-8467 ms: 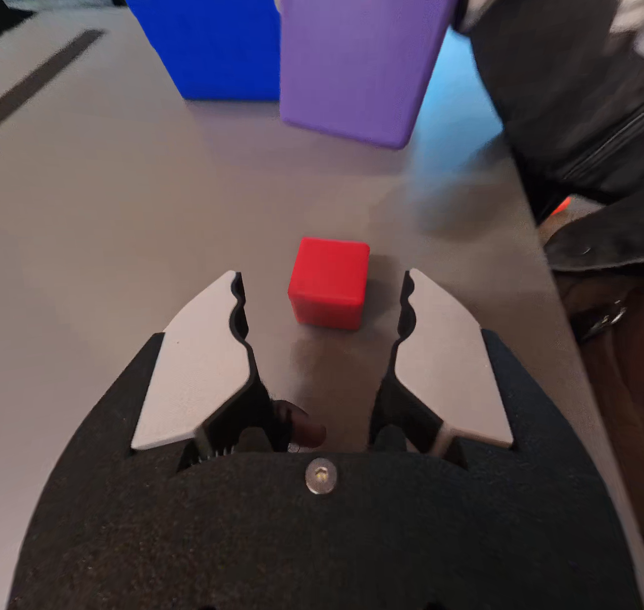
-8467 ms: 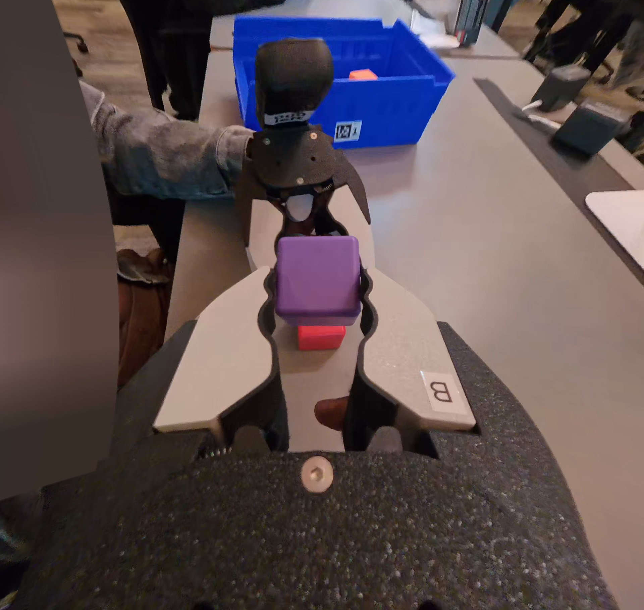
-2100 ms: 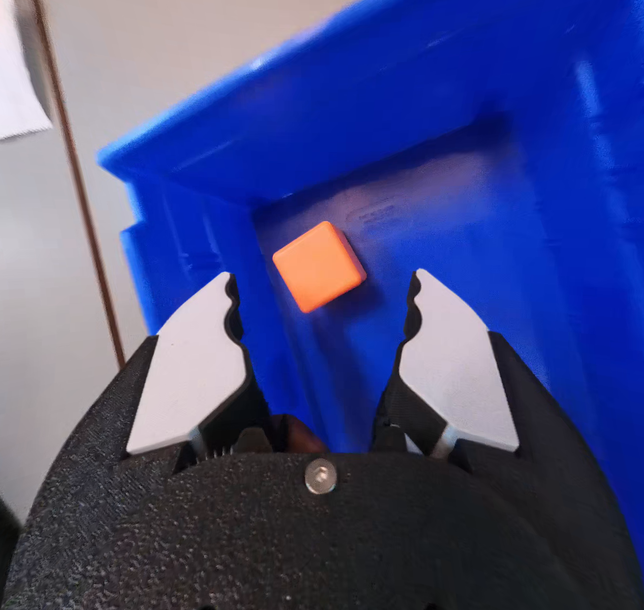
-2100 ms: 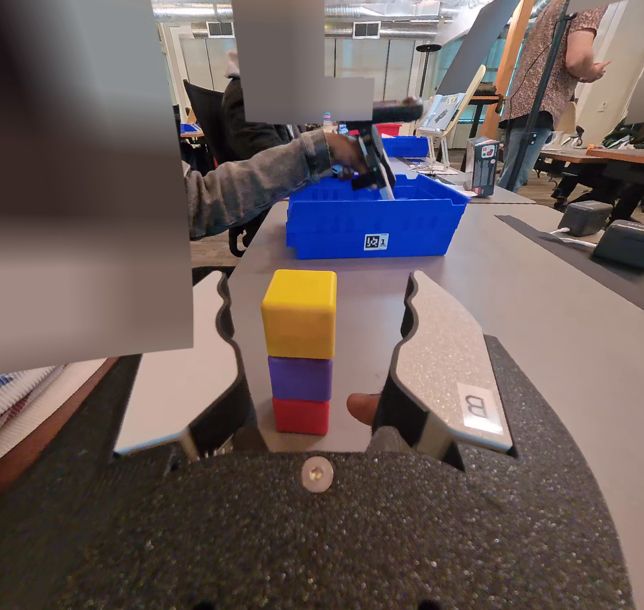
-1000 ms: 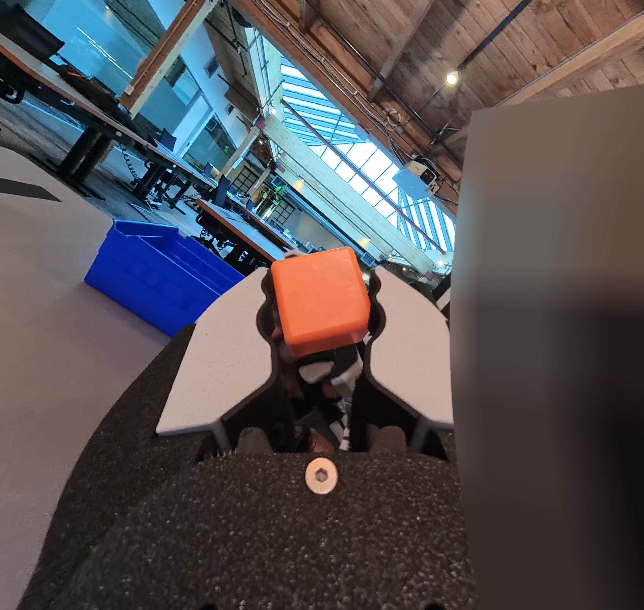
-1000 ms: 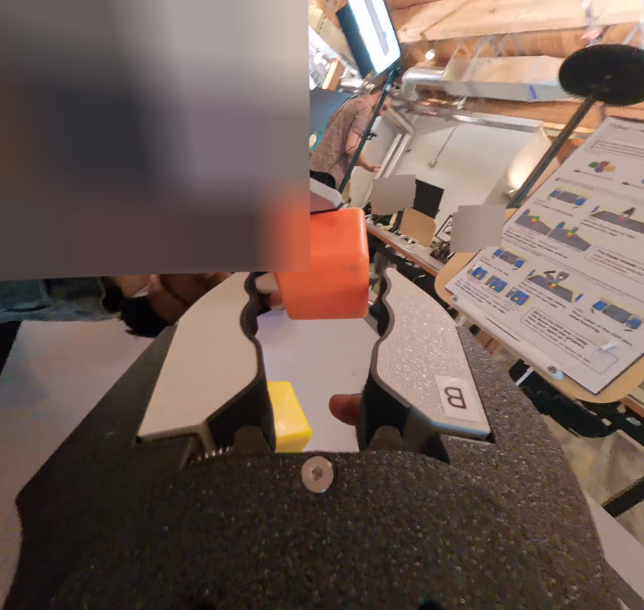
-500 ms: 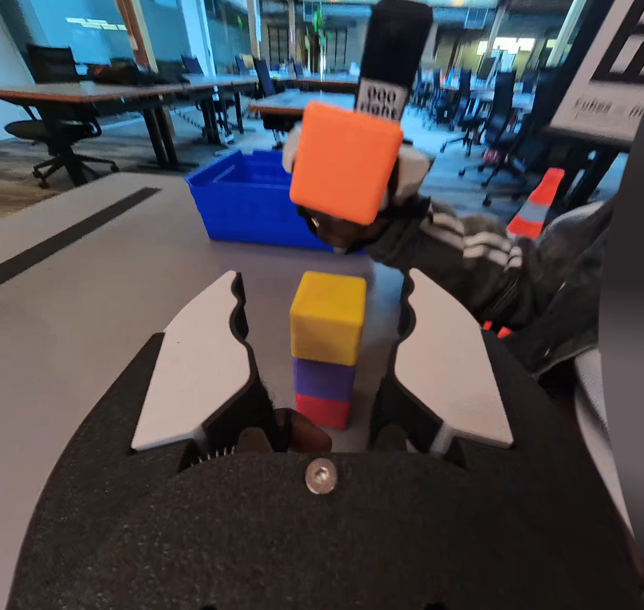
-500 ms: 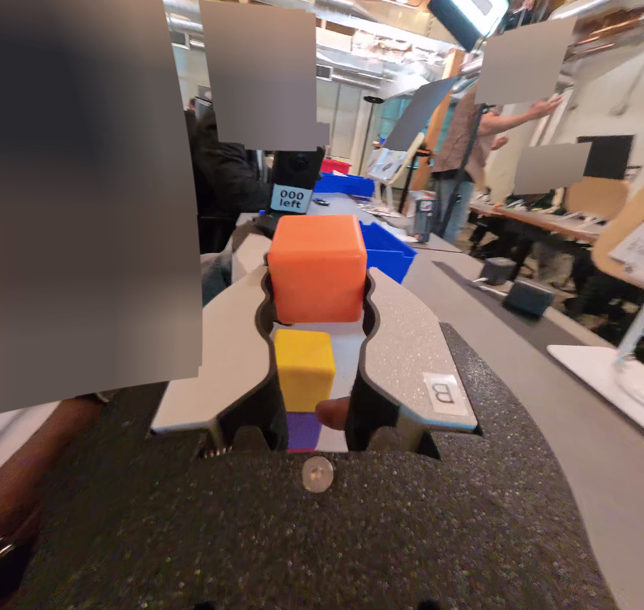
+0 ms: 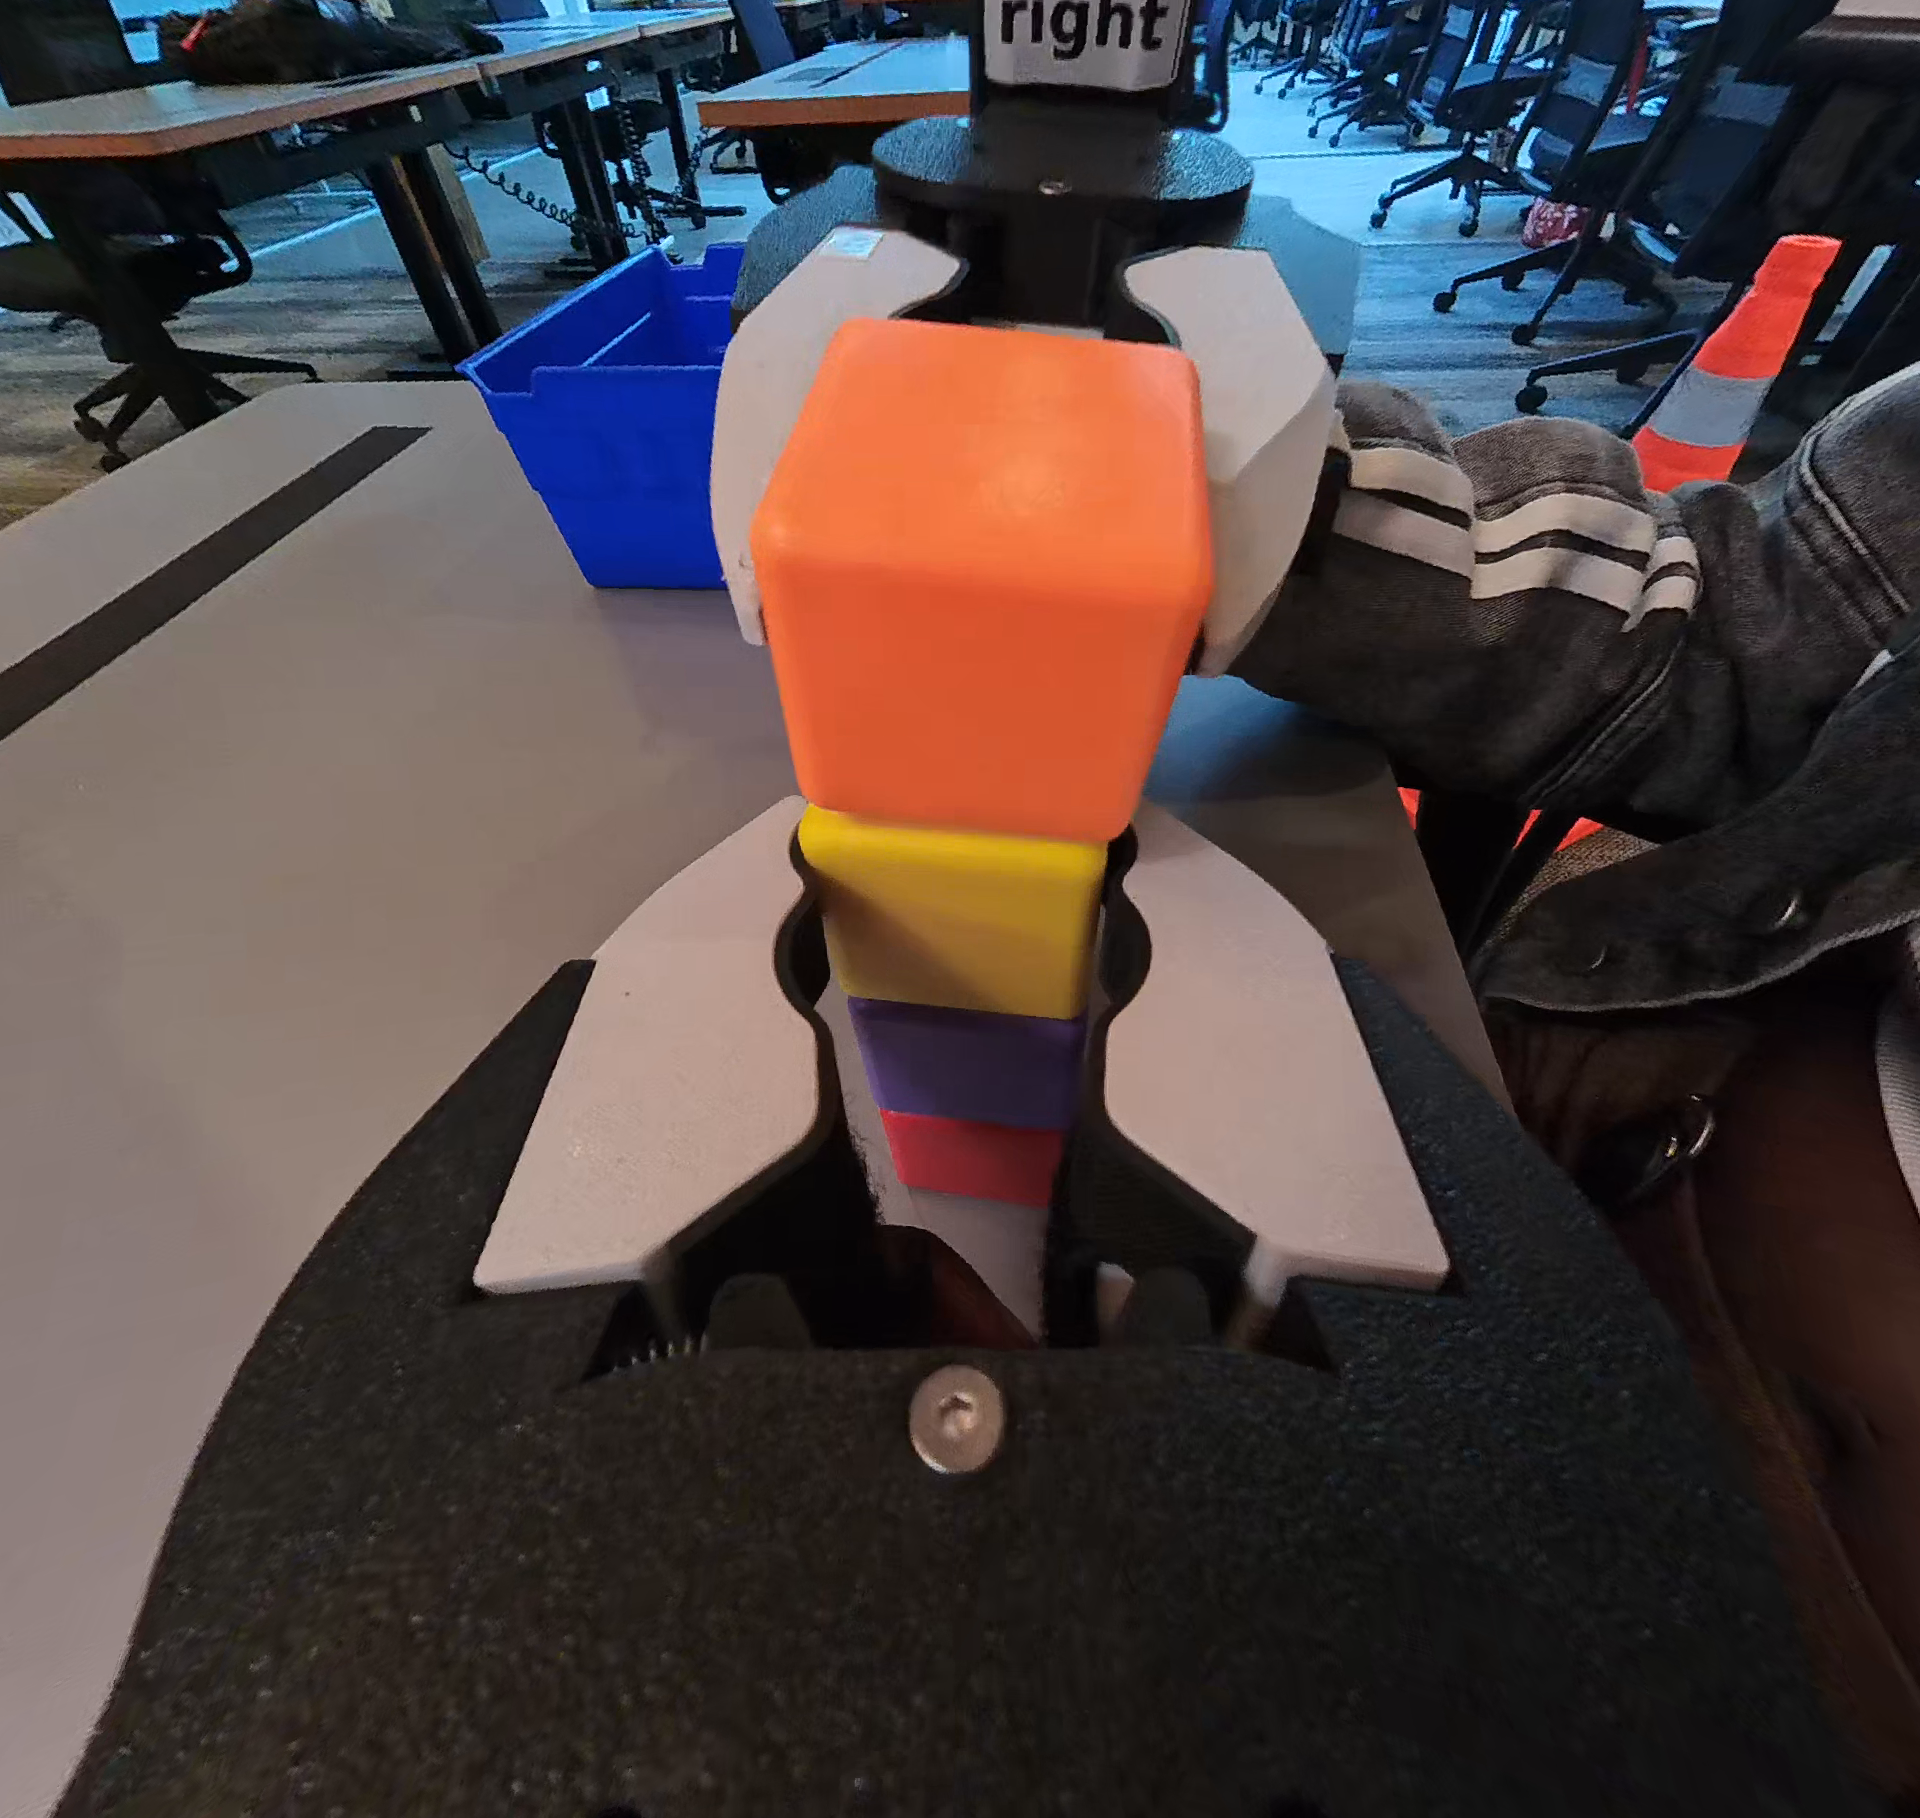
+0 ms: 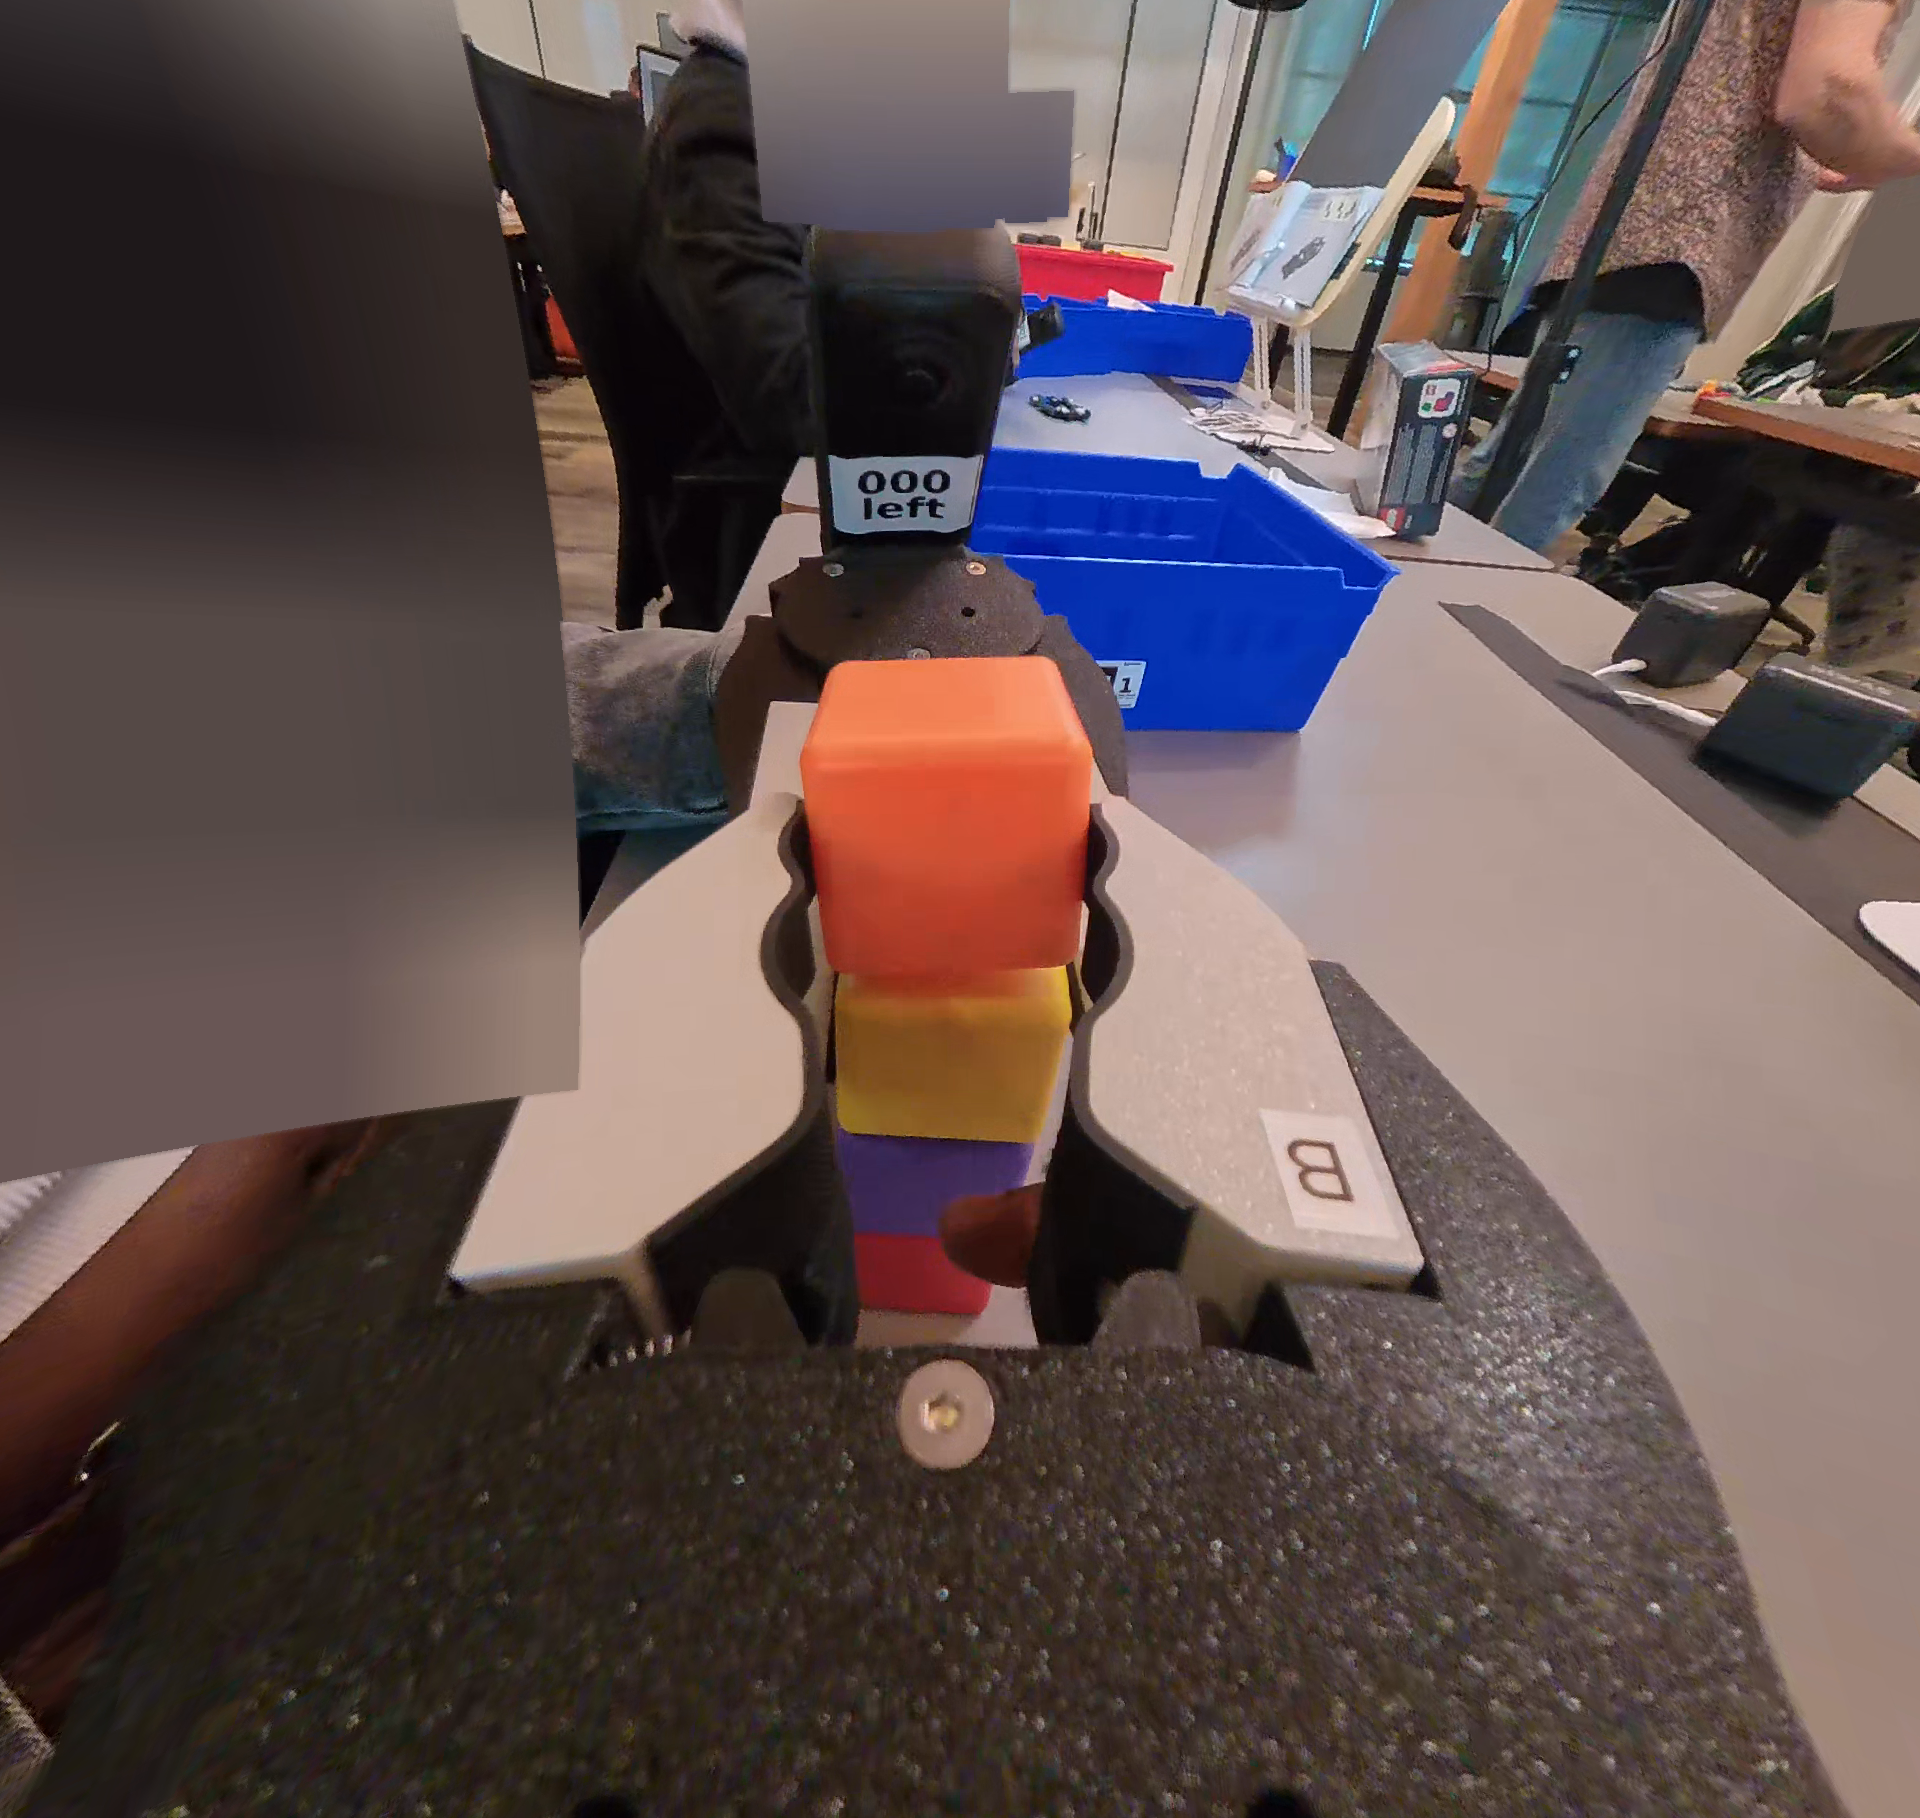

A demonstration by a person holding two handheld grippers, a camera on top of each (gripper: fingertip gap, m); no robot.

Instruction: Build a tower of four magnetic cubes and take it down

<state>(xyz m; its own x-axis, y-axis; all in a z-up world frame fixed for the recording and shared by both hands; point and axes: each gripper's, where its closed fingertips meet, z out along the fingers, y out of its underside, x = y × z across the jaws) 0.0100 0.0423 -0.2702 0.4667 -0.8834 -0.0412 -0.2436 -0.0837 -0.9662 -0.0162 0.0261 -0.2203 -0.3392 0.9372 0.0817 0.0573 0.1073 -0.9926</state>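
Open office with rows of desks and black swivel chairs (image 9: 1496, 95) behind; grey tabletop (image 9: 312, 729) in front, crossed by a dark strip (image 9: 197, 563) on the left wrist view's left. Blue bin (image 10: 1195, 605) standing farther back on the same tabletop, with a small sticker on its near wall. Orange traffic cone (image 9: 1745, 355) on the floor beyond the table edge, past a grey denim sleeve (image 9: 1558, 605) with striped cuff. Two dark boxes (image 10: 1808, 729) with a white cable near the right wrist view's right edge, and a person standing in a patterned shirt (image 10: 1714, 106) well behind.

Near the table's front edge, a stack of four cubes: red cube (image 9: 971, 1155) at the bottom on the tabletop, purple cube (image 9: 966, 1062) on it, yellow cube (image 9: 961, 916) above, orange cube (image 9: 987, 573) on top, touching the yellow one, sitting slightly askew.

Left gripper (image 9: 961, 895) closed in around the yellow cube, pads against both its sides. Right gripper (image 10: 945, 864) facing it from the opposite side, pinching the orange cube, grey fingers (image 9: 1257, 418) pressed on its left and right faces. Both grippers meeting head-on across the stack, each with a black camera post bearing a white label (image 10: 904, 495) seen from the other's view. A fingertip (image 10: 992, 1238) showing between the right gripper's finger bases, in front of the purple cube.
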